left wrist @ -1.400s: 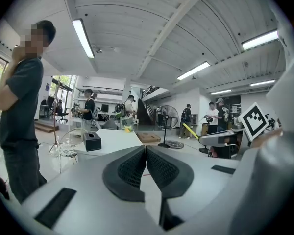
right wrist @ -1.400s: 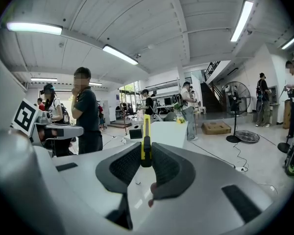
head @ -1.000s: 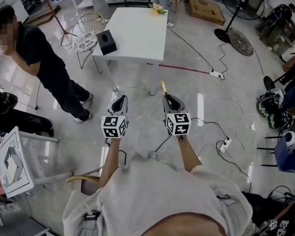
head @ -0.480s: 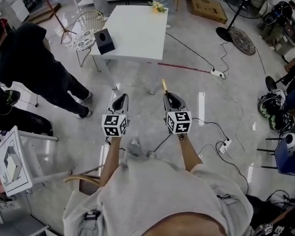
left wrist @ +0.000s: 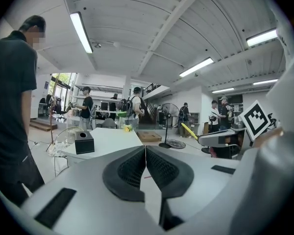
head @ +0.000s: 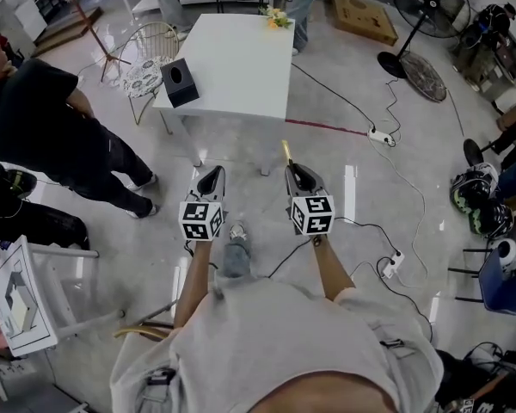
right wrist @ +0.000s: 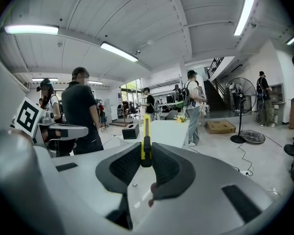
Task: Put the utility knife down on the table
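While the right gripper (right wrist: 146, 153) clamps the knife (right wrist: 146, 129) well short of the tabletop (head: 241, 67) and the left gripper (left wrist: 145, 153) sits closed and empty, the carry step appears in hand; next, reach the tabletop, lower, release.

white table (head: 241, 58): black box (head: 179, 83) near corner, yellow flowers (head: 277, 18) far edge

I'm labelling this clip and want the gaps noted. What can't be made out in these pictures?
- Utility knife: the right gripper covers all but its yellow tip in the head view; blade too small to judge.
- Black box on the table: head view, too small to identify.
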`<move>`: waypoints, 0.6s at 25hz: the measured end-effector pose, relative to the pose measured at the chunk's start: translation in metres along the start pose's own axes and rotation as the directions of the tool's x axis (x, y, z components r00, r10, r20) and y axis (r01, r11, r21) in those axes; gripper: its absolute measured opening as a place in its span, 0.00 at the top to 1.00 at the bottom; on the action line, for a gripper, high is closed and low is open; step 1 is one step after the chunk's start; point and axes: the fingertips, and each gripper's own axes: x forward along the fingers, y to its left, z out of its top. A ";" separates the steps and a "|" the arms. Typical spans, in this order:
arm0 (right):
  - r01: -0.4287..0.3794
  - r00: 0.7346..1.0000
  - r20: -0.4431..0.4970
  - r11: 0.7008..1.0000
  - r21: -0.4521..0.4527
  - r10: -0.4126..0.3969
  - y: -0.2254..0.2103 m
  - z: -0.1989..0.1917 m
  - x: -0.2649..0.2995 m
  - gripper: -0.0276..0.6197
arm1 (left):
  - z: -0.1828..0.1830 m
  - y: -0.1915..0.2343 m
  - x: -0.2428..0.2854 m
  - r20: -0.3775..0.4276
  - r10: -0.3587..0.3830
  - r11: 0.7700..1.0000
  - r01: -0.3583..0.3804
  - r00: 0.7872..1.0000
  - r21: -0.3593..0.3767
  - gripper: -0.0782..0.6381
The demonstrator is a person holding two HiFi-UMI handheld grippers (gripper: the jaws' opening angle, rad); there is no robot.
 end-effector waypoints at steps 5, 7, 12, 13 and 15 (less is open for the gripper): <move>0.012 1.000 -0.005 1.000 -0.012 -0.012 -0.009 0.016 0.042 0.83 | 0.012 0.027 0.039 0.007 -0.016 1.000 0.016 1.000 -0.008 0.86; 0.021 1.000 -0.010 1.000 -0.010 -0.021 -0.013 0.023 0.060 0.83 | 0.016 0.037 0.056 0.004 -0.028 1.000 0.028 1.000 -0.013 0.86; 0.048 0.999 -0.009 0.999 -0.006 -0.048 -0.020 0.043 0.107 0.83 | 0.031 0.070 0.096 0.004 -0.057 0.998 0.057 0.998 -0.016 0.86; 0.054 0.999 -0.008 0.999 -0.006 -0.054 -0.022 0.047 0.116 0.83 | 0.034 0.077 0.104 0.005 -0.062 0.998 0.062 0.998 -0.016 0.86; 0.064 0.998 -0.006 0.998 -0.008 -0.064 -0.024 0.054 0.134 0.83 | 0.039 0.091 0.118 0.006 -0.069 0.998 0.069 0.998 -0.015 0.86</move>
